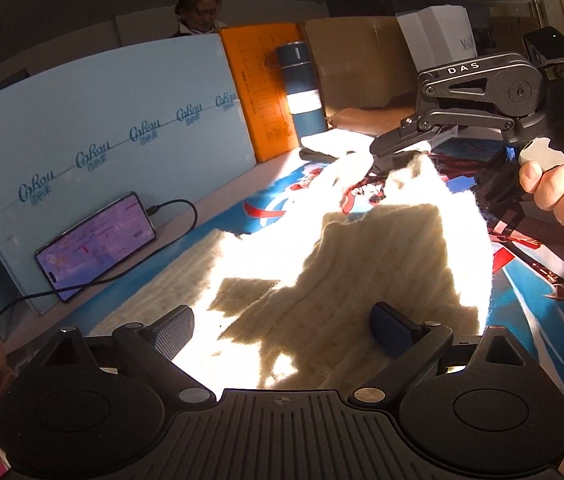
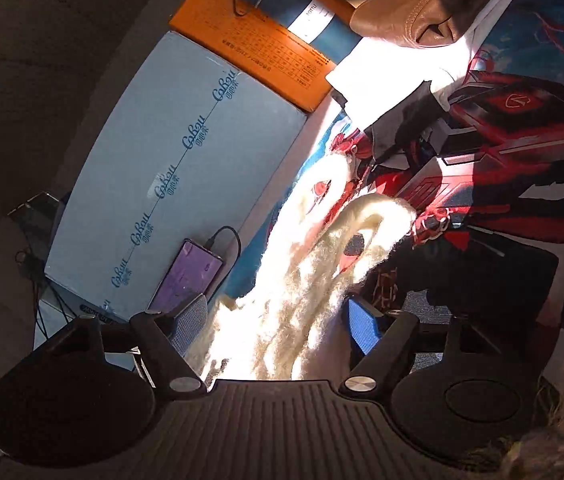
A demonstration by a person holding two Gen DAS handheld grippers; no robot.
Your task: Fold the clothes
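Observation:
A cream knitted sweater (image 1: 346,256) lies on the printed mat, partly lifted at its far edge, in bright sun. My left gripper (image 1: 282,330) is open just above its near part, fingers apart, holding nothing. In the left wrist view my right gripper (image 1: 402,146) hangs at the upper right over the raised edge of the knit. In the right wrist view the right gripper (image 2: 277,324) has its fingers spread wide with the fuzzy knit (image 2: 302,280) between them, not pinched.
A light blue box (image 1: 93,152) with a phone (image 1: 95,246) on a cable leaning on it stands at the left. An orange box (image 1: 261,92), a blue flask (image 1: 300,88) and folded clothes (image 1: 334,142) sit at the back. A person stands behind.

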